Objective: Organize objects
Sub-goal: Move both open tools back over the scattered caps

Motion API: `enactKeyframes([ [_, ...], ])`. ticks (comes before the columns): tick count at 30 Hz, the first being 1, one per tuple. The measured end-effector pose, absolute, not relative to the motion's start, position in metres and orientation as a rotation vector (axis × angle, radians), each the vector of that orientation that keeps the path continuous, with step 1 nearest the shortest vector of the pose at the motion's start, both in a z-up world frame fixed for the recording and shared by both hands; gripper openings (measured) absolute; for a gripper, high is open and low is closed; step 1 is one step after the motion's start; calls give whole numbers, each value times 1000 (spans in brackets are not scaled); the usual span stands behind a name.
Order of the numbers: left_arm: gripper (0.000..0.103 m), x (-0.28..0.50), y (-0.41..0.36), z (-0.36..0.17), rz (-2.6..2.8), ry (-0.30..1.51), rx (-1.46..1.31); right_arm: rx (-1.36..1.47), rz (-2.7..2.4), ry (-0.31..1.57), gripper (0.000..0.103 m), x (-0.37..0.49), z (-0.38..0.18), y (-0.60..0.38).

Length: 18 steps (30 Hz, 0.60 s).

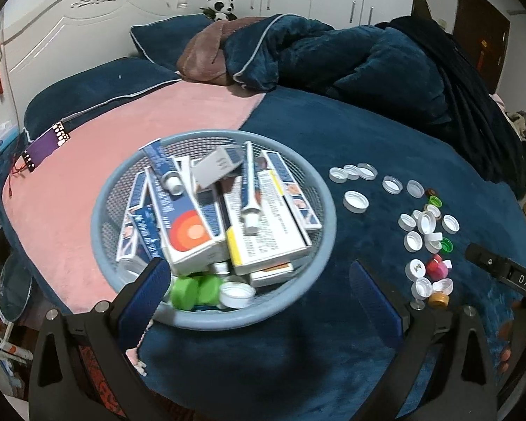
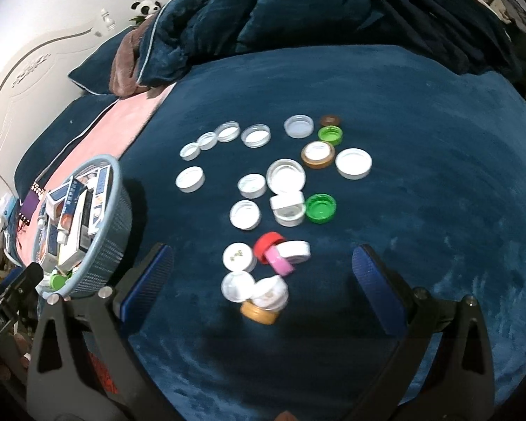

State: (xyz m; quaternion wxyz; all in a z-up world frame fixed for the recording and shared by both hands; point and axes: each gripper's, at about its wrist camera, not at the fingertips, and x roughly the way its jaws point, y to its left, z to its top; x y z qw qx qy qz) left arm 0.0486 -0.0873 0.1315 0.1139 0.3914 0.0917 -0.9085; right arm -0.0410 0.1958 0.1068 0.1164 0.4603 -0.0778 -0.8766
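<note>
1. The right gripper point(image 2: 263, 273) hangs over the blue bedspread point(image 2: 420, 175) with its jaws spread wide and nothing between them.
2. Straight ahead of it, inside the span of its two blue pads, lies the nearest clump of bottle caps point(image 2: 259, 280): a tan cap point(image 2: 258, 313) closest in, two white caps touching it just beyond, then a pink cap point(image 2: 280, 261) and a red cap point(image 2: 268, 242) leaning on each other.
3. The rest of the caps fan out farther forward of this claw, the green cap point(image 2: 320, 207) a little to its right of centre and a curved row of white ones at the far edge.
4. The blue mesh basket point(image 2: 105, 245), already full of boxes and tubes, sits to the left of the right claw, just beyond its left pad.
5. The left gripper point(image 1: 263, 287) is also wide open and empty. Its left pad overlaps the near rim of the basket point(image 1: 298, 301) in its view, though I cannot tell whether they touch.
6. From the left claw the caps lie well off to its right, so the right hand is plainly nearer.
7. I judge that the coming move is a short forward dip of the right claw onto the tan cap, then a carry leftward to the basket.
</note>
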Motion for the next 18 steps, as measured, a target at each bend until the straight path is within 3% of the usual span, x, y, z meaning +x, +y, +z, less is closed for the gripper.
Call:
enactKeyframes([
  [18, 102, 25, -41, 124, -2740, 200, 1230, 1420, -2600, -282, 103, -44, 91, 235],
])
